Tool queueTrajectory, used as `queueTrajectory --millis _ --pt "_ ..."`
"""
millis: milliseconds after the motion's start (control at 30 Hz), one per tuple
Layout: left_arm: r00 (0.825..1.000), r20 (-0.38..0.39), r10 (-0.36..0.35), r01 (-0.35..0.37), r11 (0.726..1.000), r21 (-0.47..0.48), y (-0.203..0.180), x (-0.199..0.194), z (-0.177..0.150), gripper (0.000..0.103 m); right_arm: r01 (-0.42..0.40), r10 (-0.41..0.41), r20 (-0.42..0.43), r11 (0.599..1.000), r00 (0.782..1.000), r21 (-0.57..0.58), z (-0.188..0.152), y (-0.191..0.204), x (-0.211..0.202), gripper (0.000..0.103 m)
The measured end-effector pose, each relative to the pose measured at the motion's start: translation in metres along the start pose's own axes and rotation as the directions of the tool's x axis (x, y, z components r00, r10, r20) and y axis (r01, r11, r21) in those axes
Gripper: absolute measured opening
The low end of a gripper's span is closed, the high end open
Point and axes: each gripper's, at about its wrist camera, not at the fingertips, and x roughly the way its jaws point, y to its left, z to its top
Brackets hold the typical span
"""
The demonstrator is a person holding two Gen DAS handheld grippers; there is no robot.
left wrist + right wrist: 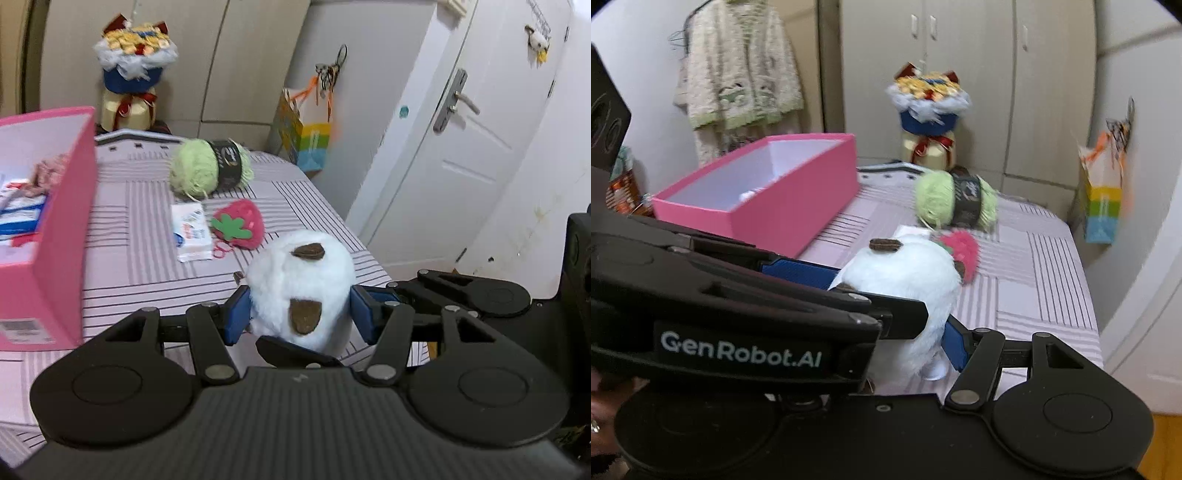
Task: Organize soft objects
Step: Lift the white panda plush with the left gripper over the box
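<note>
A white fluffy plush [299, 280] with brown patches hangs over the striped bed [129, 266], and my left gripper [300, 314] is shut on it with a blue pad on each side. The right wrist view shows the same plush [905, 280], with the left gripper [879, 295] crossing in front from the left. My right gripper [905, 347] presses its right pad [955, 347] against the plush's lower side, while its left finger is hidden behind the left gripper. On the bed beyond lie a green yarn ball [199, 170], a pink strawberry plush [240, 221] and a tissue pack [192, 230].
An open pink box [62, 221] stands on the bed at the left, with tissue packs and something pink and knitted inside. A bouquet [133, 62] stands by the cupboards at the back. A gift bag [306, 140] hangs beside a white door [461, 166] on the right.
</note>
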Motion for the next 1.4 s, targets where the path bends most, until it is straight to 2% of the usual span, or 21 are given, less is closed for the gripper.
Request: queueTrajectory --millis 167,333,467,567,667,967,1067,1167,1300,1400 --pt "0.998 0.064 0.015 -0.015 1.0 0.001 0.008 -0.035 -0.003 0.057 0.027 -0.02 0.065 0.993 0.998 -0.116 0.011 0.038 -0.015 0.069" --pt "0.991 0.13 0.041 -0.038 0.999 -0.026 0.033 -0.063 0.006 0.058 0.004 0.022 0.152 0.986 0.988 -0.167 0.033 0.061 -0.017 0.07" --pt "0.974 0.2 0.104 -0.104 0.995 -0.012 0.053 -0.082 0.023 0.058 -0.101 0.142 0.215 0.976 0.966 -0.194 0.061 0.068 -0.005 0.072" --pt "0.965 0.214 0.151 -0.152 0.988 -0.012 0.076 -0.089 0.041 0.058 -0.216 0.251 0.216 0.961 0.944 -0.172 0.087 0.066 0.014 0.072" --pt "0.964 0.203 0.174 -0.167 0.985 -0.051 0.103 -0.091 0.061 0.058 -0.301 0.329 0.214 0.941 0.92 -0.154 0.111 0.065 0.037 0.073" --pt "0.949 0.206 0.238 -0.209 0.966 -0.155 0.176 -0.079 0.105 0.059 -0.459 0.465 0.208 0.885 0.861 -0.079 0.159 0.068 0.111 0.073" --pt "0.953 0.168 0.253 -0.219 0.956 -0.196 0.203 -0.064 0.112 0.059 -0.475 0.477 0.167 0.878 0.863 -0.053 0.165 0.072 0.135 0.073" --pt "0.964 0.122 0.234 -0.2 0.95 -0.24 0.226 -0.05 0.111 0.059 -0.464 0.469 0.119 0.883 0.875 -0.067 0.165 0.076 0.156 0.073" --pt "0.978 0.07 0.198 -0.17 0.942 -0.289 0.244 -0.029 0.102 0.059 -0.415 0.423 0.058 0.903 0.904 -0.111 0.158 0.082 0.172 0.073" --pt "0.978 0.054 0.201 -0.176 0.937 -0.302 0.25 -0.019 0.098 0.059 -0.358 0.371 0.038 0.915 0.928 -0.186 0.156 0.089 0.178 0.072"
